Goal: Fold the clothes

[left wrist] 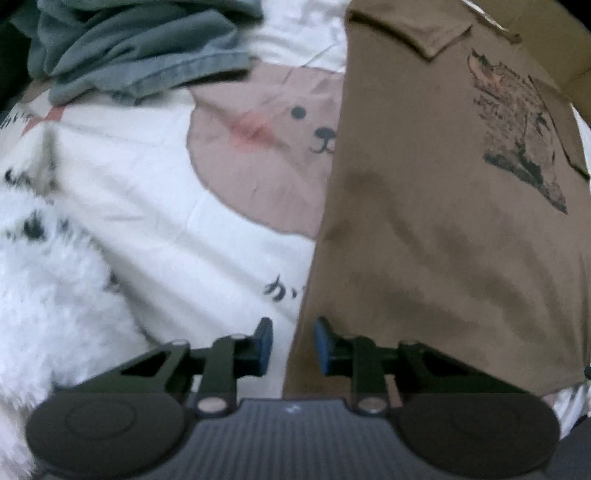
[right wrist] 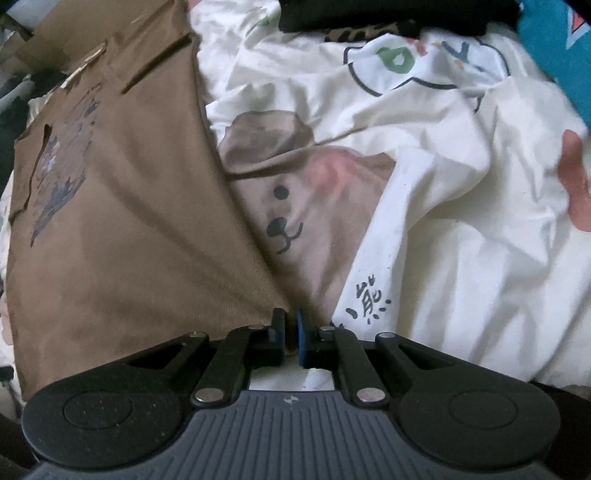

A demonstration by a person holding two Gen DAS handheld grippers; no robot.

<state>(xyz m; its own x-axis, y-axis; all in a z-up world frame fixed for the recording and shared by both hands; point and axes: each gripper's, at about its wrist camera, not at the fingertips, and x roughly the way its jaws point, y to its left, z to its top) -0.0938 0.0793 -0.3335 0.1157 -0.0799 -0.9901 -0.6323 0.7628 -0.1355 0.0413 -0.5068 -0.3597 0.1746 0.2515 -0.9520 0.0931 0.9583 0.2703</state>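
Note:
A brown T-shirt (left wrist: 443,221) with a dark animal print (left wrist: 517,129) lies flat on the bed, its sleeves folded in. In the left wrist view my left gripper (left wrist: 293,341) is open low at the shirt's near left edge, and the edge runs through the gap between its blue pads. In the right wrist view the same shirt (right wrist: 129,221) fills the left half. Its near right corner is drawn to a point between the almost closed fingers of my right gripper (right wrist: 290,334), which is shut on it.
The bed has a white cover with a bear face print (left wrist: 266,147) (right wrist: 295,206). A blue-grey denim garment (left wrist: 129,48) lies far left, with white fluffy fabric (left wrist: 48,288) nearer. Black clothing (right wrist: 388,14) and a teal item (right wrist: 554,48) lie at the far right. A cardboard box (right wrist: 74,22) stands behind the shirt.

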